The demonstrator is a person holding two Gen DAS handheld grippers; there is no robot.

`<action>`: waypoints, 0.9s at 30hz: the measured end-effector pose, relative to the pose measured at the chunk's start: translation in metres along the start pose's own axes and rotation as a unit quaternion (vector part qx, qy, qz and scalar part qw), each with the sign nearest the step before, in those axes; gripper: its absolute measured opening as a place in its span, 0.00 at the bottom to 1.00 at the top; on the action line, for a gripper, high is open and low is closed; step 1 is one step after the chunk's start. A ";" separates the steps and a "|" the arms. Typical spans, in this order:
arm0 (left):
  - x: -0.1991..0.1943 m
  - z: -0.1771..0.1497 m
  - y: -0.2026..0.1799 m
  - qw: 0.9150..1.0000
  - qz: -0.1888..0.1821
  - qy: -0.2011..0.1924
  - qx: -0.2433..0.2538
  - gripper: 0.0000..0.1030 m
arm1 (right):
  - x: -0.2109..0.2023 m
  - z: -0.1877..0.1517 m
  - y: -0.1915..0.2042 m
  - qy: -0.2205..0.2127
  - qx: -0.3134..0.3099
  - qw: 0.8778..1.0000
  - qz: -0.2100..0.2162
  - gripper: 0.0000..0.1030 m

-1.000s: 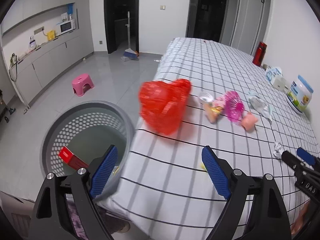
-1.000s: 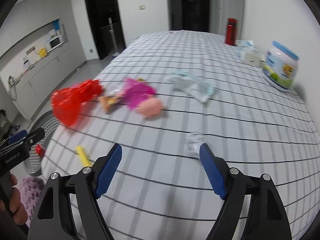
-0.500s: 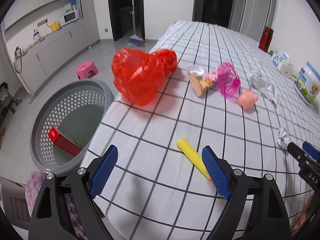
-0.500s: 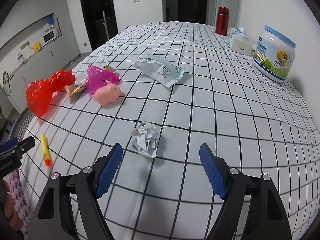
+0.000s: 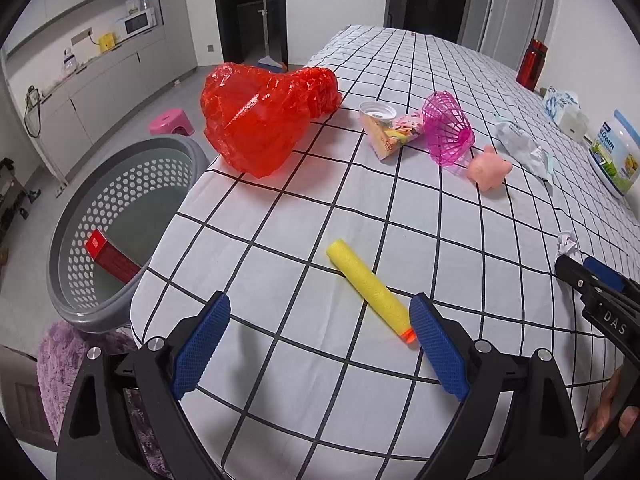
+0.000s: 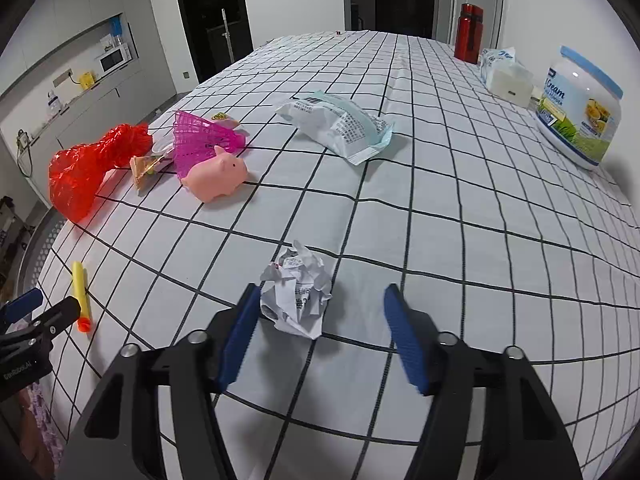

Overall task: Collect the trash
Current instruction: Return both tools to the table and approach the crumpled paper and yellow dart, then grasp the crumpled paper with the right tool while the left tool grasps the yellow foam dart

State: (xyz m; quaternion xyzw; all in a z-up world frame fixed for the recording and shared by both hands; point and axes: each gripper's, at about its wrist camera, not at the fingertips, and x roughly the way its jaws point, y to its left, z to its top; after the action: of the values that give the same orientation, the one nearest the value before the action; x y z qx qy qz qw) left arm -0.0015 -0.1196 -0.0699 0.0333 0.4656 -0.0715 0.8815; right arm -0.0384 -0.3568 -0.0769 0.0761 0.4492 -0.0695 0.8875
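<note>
Nearer now: 1 paper ball [image 6: 297,292], 1 dart [image 5: 370,290]

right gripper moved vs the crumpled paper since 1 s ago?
Yes. The right gripper has come forward and down; its closing jaws now flank the crumpled paper, not yet pressing it.

Table cover: I see a white black-gridded cloth [image 6: 460,184], matt and smooth.
Paper: I see a crumpled white printed paper ball [image 6: 298,294], matt, creased.
Dart: a yellow foam cylinder with an orange tip [image 5: 370,290], matt, finely pored.
Bag: a thin red plastic film bag [image 5: 260,116], glossy, wrinkled.
Basket: a grey perforated plastic basket [image 5: 80,208], dull sheen.
Pig: a pink rubbery toy pig [image 6: 216,176], smooth, soft sheen.
Pads: my blue textured gripper pads [image 6: 402,338], rough, on black matt plastic arms.
</note>
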 end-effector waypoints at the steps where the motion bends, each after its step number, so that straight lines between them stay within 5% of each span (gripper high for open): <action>1: 0.000 0.000 -0.001 1.000 0.001 -0.001 0.001 0.87 | 0.001 0.000 0.000 0.000 0.000 1.000 0.002 0.50; 6: -0.003 -0.001 -0.005 1.000 0.002 -0.007 0.005 0.88 | 0.000 -0.001 0.003 -0.004 -0.010 1.000 0.001 0.30; 24: 0.011 0.002 -0.018 1.000 0.006 0.011 -0.010 0.89 | -0.014 -0.003 -0.010 -0.041 0.025 0.996 0.074 0.28; 27: 0.014 0.002 -0.020 1.000 0.011 0.007 -0.009 0.83 | -0.016 -0.004 -0.010 -0.044 0.026 0.996 0.078 0.28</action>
State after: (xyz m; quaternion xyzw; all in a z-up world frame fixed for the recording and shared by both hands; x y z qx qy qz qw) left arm 0.0049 -0.1414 -0.0804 0.0309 0.4721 -0.0574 0.8791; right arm -0.0527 -0.3655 -0.0666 0.1305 0.4003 -0.0153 0.9069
